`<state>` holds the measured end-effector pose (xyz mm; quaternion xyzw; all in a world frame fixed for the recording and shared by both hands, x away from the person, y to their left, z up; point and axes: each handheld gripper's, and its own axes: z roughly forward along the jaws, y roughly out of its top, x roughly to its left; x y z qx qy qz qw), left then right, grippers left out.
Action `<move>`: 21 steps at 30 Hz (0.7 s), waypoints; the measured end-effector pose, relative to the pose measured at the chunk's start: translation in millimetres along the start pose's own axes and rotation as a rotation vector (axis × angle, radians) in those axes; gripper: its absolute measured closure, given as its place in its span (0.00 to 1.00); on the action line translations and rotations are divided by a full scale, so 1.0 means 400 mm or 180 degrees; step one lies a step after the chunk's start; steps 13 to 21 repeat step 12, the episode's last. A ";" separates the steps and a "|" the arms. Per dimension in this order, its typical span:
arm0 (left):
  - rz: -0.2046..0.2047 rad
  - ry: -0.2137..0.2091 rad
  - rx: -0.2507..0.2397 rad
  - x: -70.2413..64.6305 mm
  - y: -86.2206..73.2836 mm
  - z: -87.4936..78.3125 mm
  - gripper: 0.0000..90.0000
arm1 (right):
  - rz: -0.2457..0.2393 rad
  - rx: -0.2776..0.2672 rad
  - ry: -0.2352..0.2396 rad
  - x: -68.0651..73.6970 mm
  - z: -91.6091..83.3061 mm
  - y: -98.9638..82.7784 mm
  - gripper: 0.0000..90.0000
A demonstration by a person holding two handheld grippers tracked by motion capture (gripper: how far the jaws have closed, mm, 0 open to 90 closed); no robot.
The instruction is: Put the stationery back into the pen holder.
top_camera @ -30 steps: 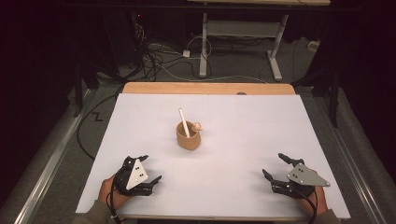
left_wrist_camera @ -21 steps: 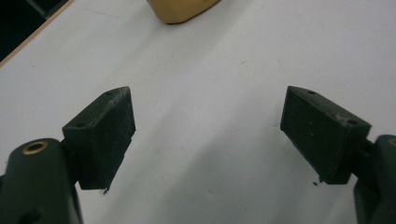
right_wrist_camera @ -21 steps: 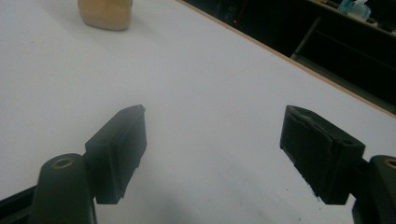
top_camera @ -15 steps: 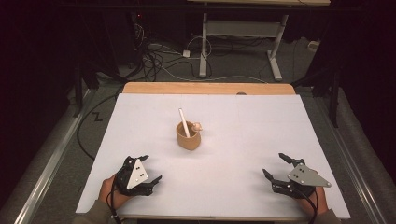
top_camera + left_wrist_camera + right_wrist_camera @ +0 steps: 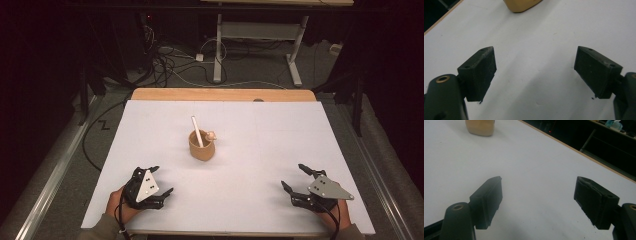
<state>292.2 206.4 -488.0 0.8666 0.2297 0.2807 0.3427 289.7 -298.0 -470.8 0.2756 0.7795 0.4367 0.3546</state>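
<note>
Nothing moved since a second ago. Left gripper (image 5: 159,181) and right gripper (image 5: 296,182) resting at near worktop (image 5: 260,135) corners, jaws wide, empty. Brown cup (image 5: 202,145) at centre, well apart, holding white stick (image 5: 197,131) tilted.

Bare table (image 5: 260,150) btwn both tools; only obstacle: cup (image 5: 202,146) w/ stick (image 5: 197,131), mid-table.

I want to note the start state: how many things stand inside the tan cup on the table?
2. A white stick leans toward the far-left rim of the tan cup, and a small pinkish piece sits at its right rim. More may be hidden deeper inside.
</note>
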 end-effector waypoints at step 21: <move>-0.0024 -0.0004 -0.0006 0.004 0.002 0.005 0.19 | 0.0023 0.0007 -0.0007 -0.004 0.002 -0.003 0.26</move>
